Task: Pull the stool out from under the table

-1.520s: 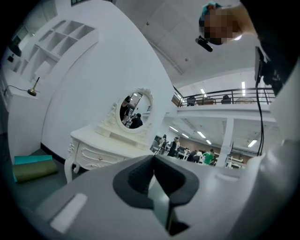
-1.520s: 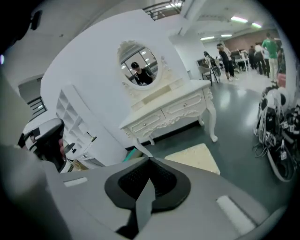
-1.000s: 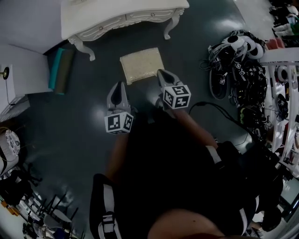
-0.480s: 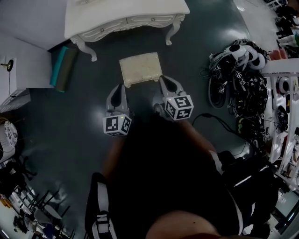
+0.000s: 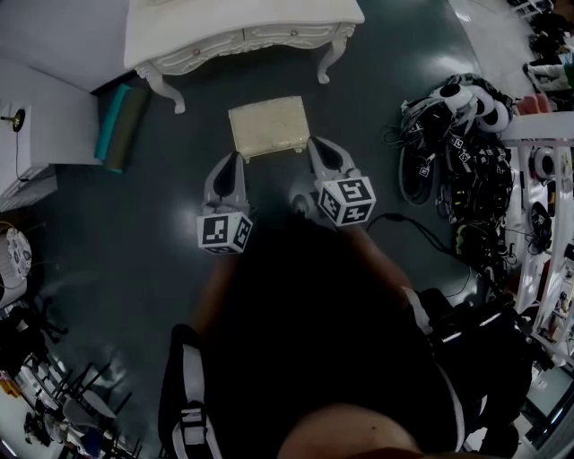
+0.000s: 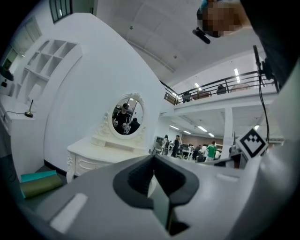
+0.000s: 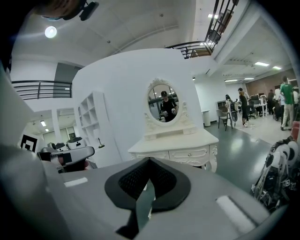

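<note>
The stool (image 5: 267,126), a small cream padded seat, stands on the dark floor in front of the white dressing table (image 5: 242,22), clear of its legs. In the head view my left gripper (image 5: 231,160) hovers just short of the stool's near left corner. My right gripper (image 5: 316,143) is at its near right corner. Both are shut with nothing between the jaws. The left gripper view (image 6: 151,159) and the right gripper view (image 7: 149,161) look level over closed jaws at the table (image 7: 178,145) and its oval mirror (image 7: 164,104). The stool is hidden below the jaws there.
Teal and olive rolls (image 5: 119,125) lie on the floor left of the table, beside a white cabinet (image 5: 27,134). A heap of headsets and cables (image 5: 453,134) and a rack (image 5: 547,179) fill the right side. A black cable (image 5: 421,229) trails near my right arm.
Both grippers have shifted a little toward the stool's near edge, the right one lifting slightly. The stool has stayed where it was.
</note>
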The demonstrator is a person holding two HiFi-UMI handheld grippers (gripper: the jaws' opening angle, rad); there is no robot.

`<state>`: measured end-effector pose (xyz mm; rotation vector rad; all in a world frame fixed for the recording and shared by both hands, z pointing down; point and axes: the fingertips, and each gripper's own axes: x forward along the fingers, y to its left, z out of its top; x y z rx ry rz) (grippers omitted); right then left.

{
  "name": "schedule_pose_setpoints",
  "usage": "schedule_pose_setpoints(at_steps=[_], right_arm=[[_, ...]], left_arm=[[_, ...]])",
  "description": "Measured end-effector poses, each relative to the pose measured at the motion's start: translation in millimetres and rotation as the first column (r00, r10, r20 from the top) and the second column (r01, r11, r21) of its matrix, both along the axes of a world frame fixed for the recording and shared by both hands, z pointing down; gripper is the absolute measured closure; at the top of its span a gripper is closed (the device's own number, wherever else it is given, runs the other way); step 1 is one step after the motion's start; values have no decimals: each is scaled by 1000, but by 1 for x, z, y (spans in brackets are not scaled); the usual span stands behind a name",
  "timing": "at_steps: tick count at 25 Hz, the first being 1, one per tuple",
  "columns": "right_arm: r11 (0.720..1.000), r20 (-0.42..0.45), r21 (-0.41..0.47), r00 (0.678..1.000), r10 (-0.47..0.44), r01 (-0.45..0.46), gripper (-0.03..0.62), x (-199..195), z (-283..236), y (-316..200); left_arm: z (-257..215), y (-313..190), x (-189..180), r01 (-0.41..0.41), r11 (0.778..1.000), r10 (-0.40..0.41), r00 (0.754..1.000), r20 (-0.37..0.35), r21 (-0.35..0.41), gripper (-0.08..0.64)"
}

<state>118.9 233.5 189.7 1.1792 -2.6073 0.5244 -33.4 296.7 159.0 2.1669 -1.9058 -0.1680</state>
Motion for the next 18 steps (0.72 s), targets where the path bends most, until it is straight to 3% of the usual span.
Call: schedule_pose_setpoints(at_steps=[18], right_arm=[[1000,-23,5,1000,-1,1,595,1,1,10]], left_arm=[[3,6,-2,-17,1000,17,1000,-2,-6,551]])
